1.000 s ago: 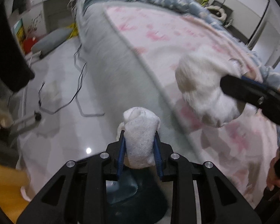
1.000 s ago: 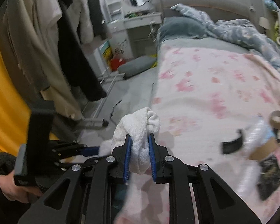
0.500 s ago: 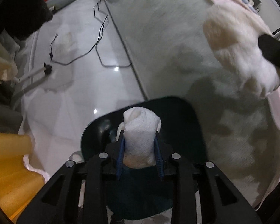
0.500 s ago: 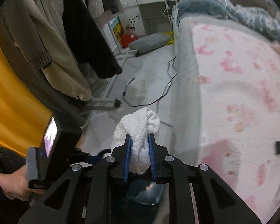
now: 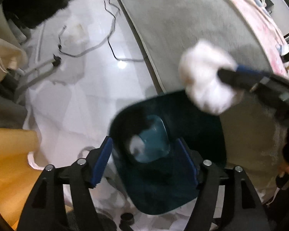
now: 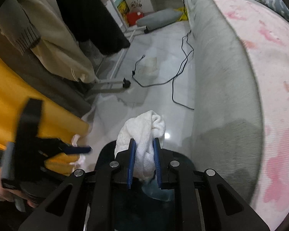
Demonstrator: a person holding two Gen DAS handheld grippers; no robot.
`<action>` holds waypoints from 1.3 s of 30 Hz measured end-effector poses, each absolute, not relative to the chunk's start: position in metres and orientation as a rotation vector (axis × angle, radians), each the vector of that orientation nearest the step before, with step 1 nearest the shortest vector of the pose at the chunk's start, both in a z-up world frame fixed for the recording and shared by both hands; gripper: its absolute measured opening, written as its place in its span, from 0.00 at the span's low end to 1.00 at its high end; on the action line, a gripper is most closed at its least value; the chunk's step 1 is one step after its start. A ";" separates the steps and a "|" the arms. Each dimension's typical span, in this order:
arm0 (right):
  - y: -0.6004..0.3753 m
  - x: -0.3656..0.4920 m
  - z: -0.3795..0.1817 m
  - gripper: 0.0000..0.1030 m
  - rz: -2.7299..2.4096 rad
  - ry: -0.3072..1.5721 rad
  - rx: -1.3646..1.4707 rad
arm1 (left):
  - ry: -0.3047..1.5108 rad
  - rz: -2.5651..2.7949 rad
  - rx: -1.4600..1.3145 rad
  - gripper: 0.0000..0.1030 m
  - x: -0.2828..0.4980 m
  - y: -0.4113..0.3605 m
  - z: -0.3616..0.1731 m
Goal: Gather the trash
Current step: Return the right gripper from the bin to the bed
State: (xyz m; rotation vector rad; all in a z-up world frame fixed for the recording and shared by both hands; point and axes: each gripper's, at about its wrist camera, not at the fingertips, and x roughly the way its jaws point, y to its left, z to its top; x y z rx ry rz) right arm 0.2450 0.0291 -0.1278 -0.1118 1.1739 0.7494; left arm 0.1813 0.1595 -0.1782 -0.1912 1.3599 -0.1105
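Note:
My left gripper (image 5: 144,152) hangs over a dark teal trash bin (image 5: 208,134), its jaws opening, nothing between the blue pads. A white crumpled wad (image 5: 135,146) lies loose at the bottom of the bin. From the right, my right gripper (image 5: 228,75) reaches in, shut on a second white wad (image 5: 204,84) just above the bin's far rim. In the right wrist view the right gripper (image 6: 144,144) pinches that white wad (image 6: 144,129) over the bin rim (image 6: 106,152). The left gripper (image 6: 77,149), held by a hand, shows at the left.
The bed's grey side (image 6: 221,77) with a pink sheet (image 6: 269,57) stands right beside the bin. Black cables (image 6: 175,80) trail over the glossy white floor. A clothes rack with hanging coats (image 6: 67,28) and yellow fabric (image 6: 19,96) close off the left.
The left gripper sank over the bin, opened and let its wad fall inside. The right gripper came down towards the bin, still shut on its wad.

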 end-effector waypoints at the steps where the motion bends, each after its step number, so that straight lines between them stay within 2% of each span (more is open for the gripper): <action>1: 0.032 0.246 -0.132 0.18 0.752 1.188 -0.121 | 1.341 -0.102 -0.189 0.71 0.180 0.161 -0.172; 11: 0.057 0.235 -0.172 0.19 0.781 1.307 -0.213 | 1.141 -0.030 -0.197 0.74 0.181 0.195 -0.130; 26: 0.067 0.211 -0.228 0.23 0.755 1.427 -0.366 | 0.713 -0.020 -0.079 0.74 0.174 0.189 -0.034; 28: 0.067 0.207 -0.234 0.30 0.748 1.438 -0.392 | 0.688 -0.024 -0.078 0.75 0.174 0.187 -0.029; 30: 0.068 0.204 -0.235 0.32 0.748 1.440 -0.398 | 0.659 -0.039 -0.093 0.79 0.172 0.185 -0.020; 32: 0.070 0.203 -0.233 0.42 0.755 1.436 -0.402 | 0.620 -0.042 -0.095 0.80 0.169 0.182 -0.011; 39: 0.071 0.198 -0.191 0.45 0.814 1.352 -0.343 | 0.502 -0.044 -0.097 0.83 0.167 0.162 0.024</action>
